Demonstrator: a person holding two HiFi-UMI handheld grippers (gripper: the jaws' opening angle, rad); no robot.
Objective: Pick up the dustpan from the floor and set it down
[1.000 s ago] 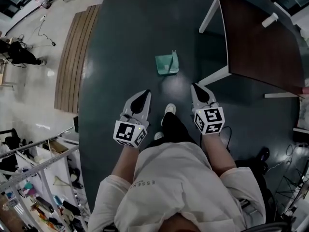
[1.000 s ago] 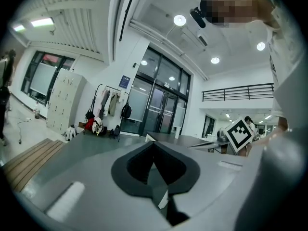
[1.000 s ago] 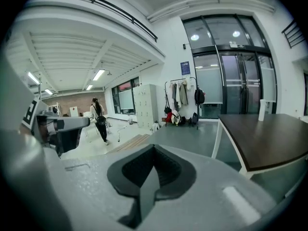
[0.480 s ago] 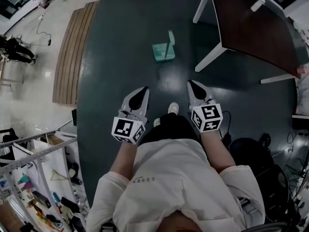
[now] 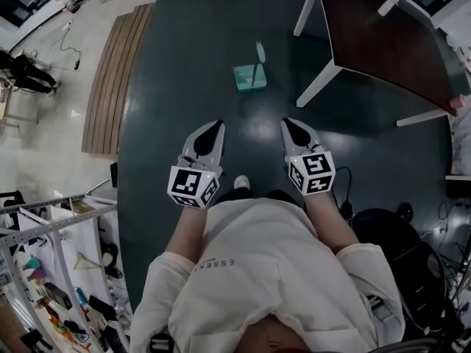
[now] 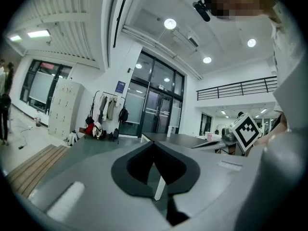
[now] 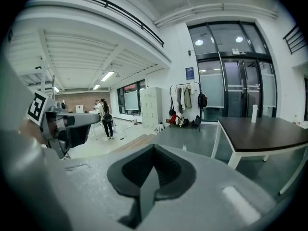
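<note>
Two grippers low in head view: left gripper [image 5: 213, 128], right gripper [image 5: 290, 125], side by side over dark floor [image 5: 184, 65]. Both sets of fingers closed, tips meeting, gripping nothing. Teal dustpan [image 5: 249, 77] sits on floor well ahead of both, untouched, handle upright, left of white leg [image 5: 319, 84] under brown tabletop [image 5: 383, 46]. Readable text: shirt [image 5: 257, 271] print, I get "ESSEN", rest unclear. Blue wall sign [image 7: 189, 73] by glass doors too small to read.
</note>
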